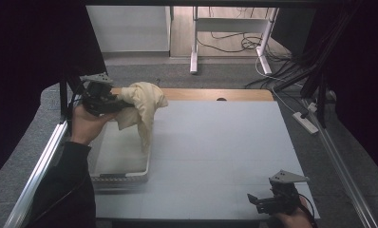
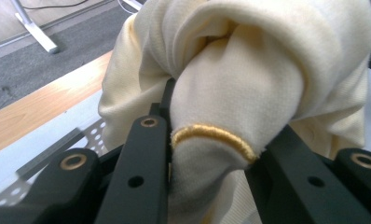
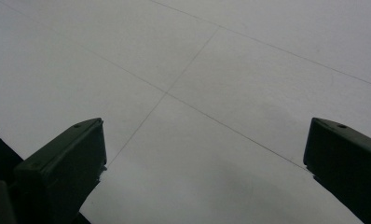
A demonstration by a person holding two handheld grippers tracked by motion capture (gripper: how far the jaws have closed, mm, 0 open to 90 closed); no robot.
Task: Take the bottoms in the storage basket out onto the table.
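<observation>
From the high view we see our left gripper (image 1: 112, 102) holding a pale yellow cloth (image 1: 142, 107) above the far end of a white basket (image 1: 123, 173). The left gripper view adds the cloth's yellow stitched hem (image 2: 214, 136) pinched between both jaws. Our right gripper (image 1: 253, 202) hovers wide open and empty above the grey table (image 3: 211, 60).

- I work in a lab or test room, not a home.
- My grey table (image 1: 215, 142) has metal rails (image 1: 40, 166) at its sides.
- Many black cables (image 1: 291, 71) and a power strip (image 1: 307, 122) lie on the carpet floor.
- Dark curtains (image 1: 30, 57) hang around the workplace.
</observation>
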